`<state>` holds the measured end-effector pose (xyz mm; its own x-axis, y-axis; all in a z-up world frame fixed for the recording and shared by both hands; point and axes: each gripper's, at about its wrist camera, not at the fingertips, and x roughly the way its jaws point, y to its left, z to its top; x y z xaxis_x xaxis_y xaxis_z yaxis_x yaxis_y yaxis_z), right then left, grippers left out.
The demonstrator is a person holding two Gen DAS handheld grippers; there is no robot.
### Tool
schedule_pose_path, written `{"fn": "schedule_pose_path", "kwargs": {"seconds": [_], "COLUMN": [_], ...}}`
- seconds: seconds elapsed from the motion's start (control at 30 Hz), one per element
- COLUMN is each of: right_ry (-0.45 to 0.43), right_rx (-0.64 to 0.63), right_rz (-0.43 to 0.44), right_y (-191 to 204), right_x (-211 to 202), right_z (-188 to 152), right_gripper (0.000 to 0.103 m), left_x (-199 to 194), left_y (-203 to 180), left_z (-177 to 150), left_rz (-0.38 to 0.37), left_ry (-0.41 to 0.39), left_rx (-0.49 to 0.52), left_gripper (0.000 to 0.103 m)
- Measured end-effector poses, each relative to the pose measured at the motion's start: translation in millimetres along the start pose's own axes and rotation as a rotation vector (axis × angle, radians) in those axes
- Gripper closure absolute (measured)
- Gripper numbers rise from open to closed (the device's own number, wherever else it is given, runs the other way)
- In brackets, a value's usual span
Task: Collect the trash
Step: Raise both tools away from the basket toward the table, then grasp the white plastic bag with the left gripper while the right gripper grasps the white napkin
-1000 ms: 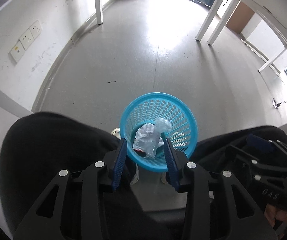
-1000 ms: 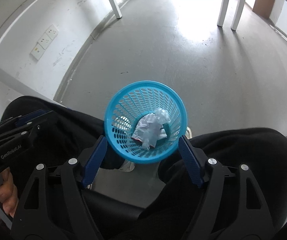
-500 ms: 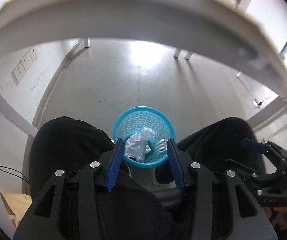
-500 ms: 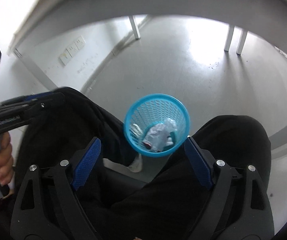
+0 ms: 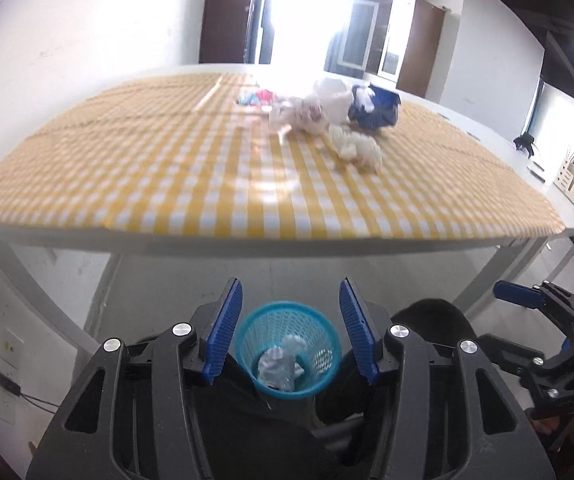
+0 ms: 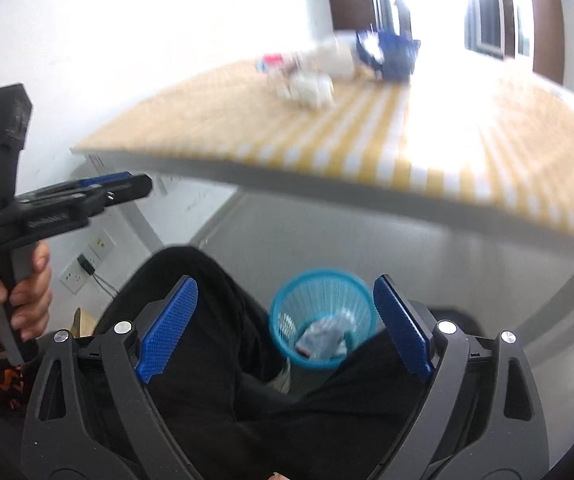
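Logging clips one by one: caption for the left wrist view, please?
Open left gripper above blue mesh bin holding crumpled wrappers; more trash on checkered tablecloth.

basket (image 5: pixel 287 322): perforated plastic | tablecloth (image 5: pixel 207 168): glossy checked | trash (image 5: pixel 357 146): crumpled paper

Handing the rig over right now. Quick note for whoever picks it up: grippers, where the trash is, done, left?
Left gripper: open, empty, jaws have just been opening.
Right gripper: open wide, empty, jaws have just been opening too.
Blue mesh bin: on the floor between the person's knees, under the table edge.
Done: crumpled wrappers already in the bin.
Left: pile on the yellow checked tablecloth, far side: white crumpled paper, white plastic bag, dark blue bag, small red and blue scraps. None grasped yet.
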<state>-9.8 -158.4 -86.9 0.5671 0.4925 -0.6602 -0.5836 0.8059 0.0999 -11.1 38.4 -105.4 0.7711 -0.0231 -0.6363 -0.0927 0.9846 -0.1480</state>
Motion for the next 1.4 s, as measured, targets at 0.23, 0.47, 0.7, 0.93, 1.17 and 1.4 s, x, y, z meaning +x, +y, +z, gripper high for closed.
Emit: {"fn": "schedule_pose_path", "kwargs": {"seconds": [0.23,0.47,0.7,0.93,1.17,1.4], "right_ry": [-0.075,-0.099,-0.074,-0.011,0.071,0.116], "right_rx": [-0.010,0.019,0.033,0.012,0.015,0.025], "right_rz": [-0.017,-0.022,-0.033,-0.027,-0.028,-0.001], "right_y": [-2,-15,-28,-29,-39,-48], "right_x": [-5,12,46,76,100,117], "right_z": [44,82,110,130,148,161], "right_gripper": [0.016,0.016,0.014,0.014,0.013,0.013], "left_x": [-1,5,18,48,80,114], "left_y": [3,11,21,19,19,26], "left_z": [41,71,93,126,154,177], "left_rz": [-0.009,-0.016,-0.018,-0.030,-0.035,-0.063], "left_ry": [-0.071,-0.093,-0.102,-0.080,-0.037,0.040], "left_rx": [-0.016,-0.032,-0.042,-0.013,-0.008,-0.019], "left_gripper": [0.052,0.050,0.050,0.048,0.046,0.043]}}
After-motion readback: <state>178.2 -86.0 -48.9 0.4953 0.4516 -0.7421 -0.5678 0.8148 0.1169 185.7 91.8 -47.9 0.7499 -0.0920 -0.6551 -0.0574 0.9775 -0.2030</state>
